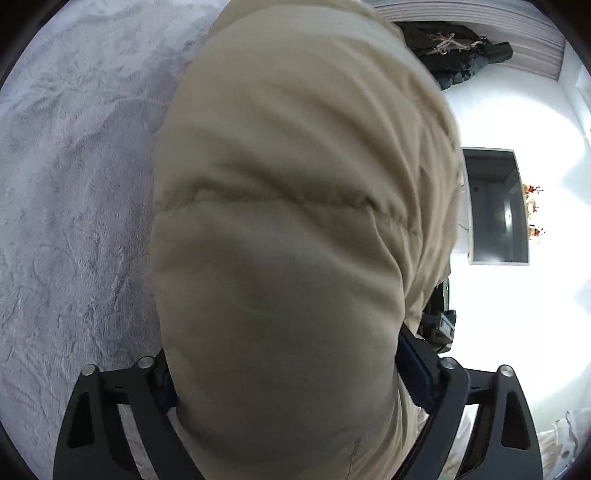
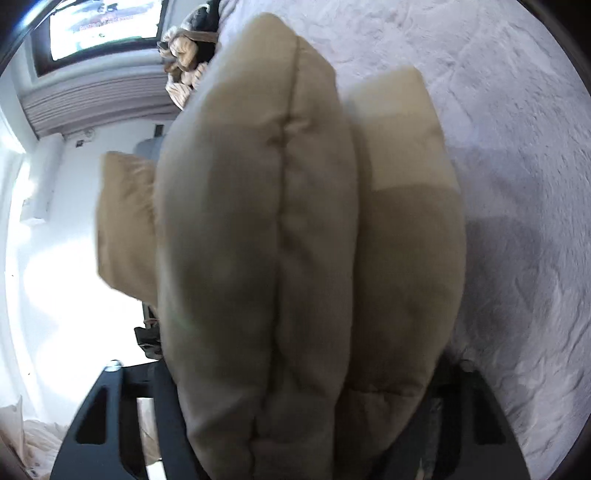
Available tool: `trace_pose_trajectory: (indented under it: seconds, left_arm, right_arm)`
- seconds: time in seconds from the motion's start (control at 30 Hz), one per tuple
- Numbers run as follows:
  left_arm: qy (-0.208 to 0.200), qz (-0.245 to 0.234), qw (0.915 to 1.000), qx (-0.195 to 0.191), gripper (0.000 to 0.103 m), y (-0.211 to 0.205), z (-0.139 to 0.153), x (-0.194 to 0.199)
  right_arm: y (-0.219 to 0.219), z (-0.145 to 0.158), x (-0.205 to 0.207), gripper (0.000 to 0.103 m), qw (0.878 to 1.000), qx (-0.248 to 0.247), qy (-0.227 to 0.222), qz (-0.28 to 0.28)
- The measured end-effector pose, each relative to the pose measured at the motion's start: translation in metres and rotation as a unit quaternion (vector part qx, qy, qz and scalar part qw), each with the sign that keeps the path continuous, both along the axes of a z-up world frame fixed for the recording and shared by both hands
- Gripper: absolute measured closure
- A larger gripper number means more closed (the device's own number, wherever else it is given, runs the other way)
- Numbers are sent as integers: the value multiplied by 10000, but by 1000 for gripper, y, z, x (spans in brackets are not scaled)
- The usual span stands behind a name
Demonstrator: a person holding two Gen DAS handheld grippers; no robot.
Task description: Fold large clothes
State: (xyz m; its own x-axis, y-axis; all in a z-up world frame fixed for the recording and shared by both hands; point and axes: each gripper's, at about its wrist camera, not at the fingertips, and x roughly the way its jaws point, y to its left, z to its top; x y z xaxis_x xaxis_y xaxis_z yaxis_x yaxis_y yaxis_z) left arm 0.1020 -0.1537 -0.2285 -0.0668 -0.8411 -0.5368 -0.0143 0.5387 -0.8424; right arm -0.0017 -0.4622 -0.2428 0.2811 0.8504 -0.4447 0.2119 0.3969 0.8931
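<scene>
A thick beige padded garment [image 1: 288, 229] fills the middle of the left wrist view. My left gripper [image 1: 291, 387] is shut on it, the cloth bulging between the two black fingers and hiding the tips. In the right wrist view the same beige garment [image 2: 266, 258] shows stacked quilted folds. My right gripper [image 2: 299, 413] is shut on these folds, its fingertips hidden by the cloth. Both grippers hold the garment over a grey fluffy bed cover [image 1: 74, 184], which also shows in the right wrist view [image 2: 517, 184].
A dark jacket [image 1: 461, 48] lies at the bed's far edge. White walls and a dark framed panel [image 1: 495, 206] are behind. A brown-and-tan clothes pile [image 2: 188, 55] sits near a window [image 2: 99, 26]. Light cloth lies at the lower left [image 2: 33, 443].
</scene>
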Motion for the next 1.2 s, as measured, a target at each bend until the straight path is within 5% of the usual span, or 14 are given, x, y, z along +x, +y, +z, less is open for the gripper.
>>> trace_pose_trajectory:
  seconds: [0.33,0.57,0.77,1.0,1.2]
  left_arm:
    - [-535,-51,9975,-466,12,9,51,5]
    - [-989,10,9932,-619,12,77,96,57]
    - [-1245,270,9914,-314,12,148,110,121]
    - [-1182,692,9905,150,12,207,77,183]
    - [-909,864,9896,698,12,219,18,203]
  right_arm:
    - [20,53,-17,53,9966,5,-773,-280]
    - [74,91,12,53,9909,-175,-1297,-302]
    - [136,88,67,53,9887,-140,-1484,-184]
    - [199,46,124,53,9905,-91,-1368,-90]
    - [225,-14,150,46,9954,-594,-724,-184]
